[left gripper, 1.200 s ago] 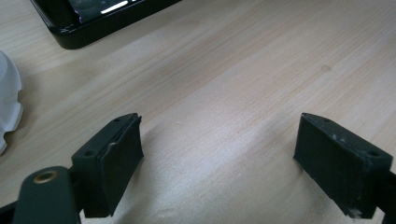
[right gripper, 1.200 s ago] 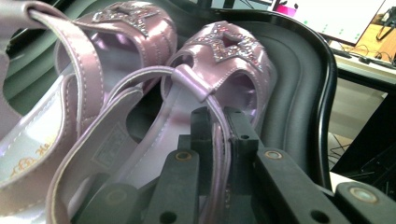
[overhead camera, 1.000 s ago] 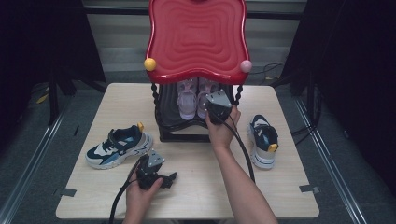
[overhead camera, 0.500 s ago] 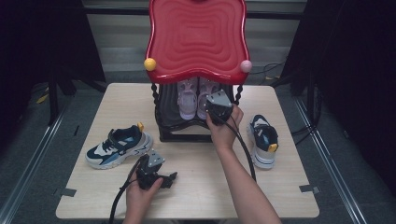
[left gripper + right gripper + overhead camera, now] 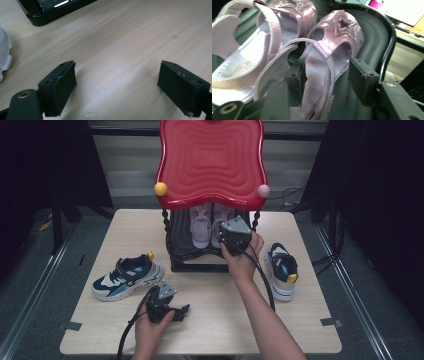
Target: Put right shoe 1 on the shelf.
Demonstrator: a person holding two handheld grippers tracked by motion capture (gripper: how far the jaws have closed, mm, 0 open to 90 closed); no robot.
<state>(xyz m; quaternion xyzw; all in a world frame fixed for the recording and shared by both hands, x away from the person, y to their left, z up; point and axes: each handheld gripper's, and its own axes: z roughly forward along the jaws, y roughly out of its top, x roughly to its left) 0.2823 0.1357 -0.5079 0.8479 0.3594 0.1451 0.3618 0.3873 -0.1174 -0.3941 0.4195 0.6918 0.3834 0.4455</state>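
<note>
Two pink sandals with glitter stars stand side by side on the black shelf (image 5: 182, 247) under the red top (image 5: 210, 160). My right gripper (image 5: 226, 239) reaches in at the right sandal (image 5: 218, 222). In the right gripper view its heel end (image 5: 322, 65) lies between my right gripper's (image 5: 328, 80) jaws, which have just been opening. The right pad (image 5: 362, 80) stands clear of it. The left sandal (image 5: 262, 45) lies beside it. My left gripper (image 5: 184, 312) rests low over the table (image 5: 125, 37), its jaws (image 5: 117, 85) wide open with nothing between them.
A blue-and-white sneaker (image 5: 127, 277) lies on the table left of the rack. Its mate (image 5: 282, 270) lies to the right, beside my right forearm. The rack's black base (image 5: 50, 12) and a white sole edge (image 5: 3, 55) sit ahead of the left gripper.
</note>
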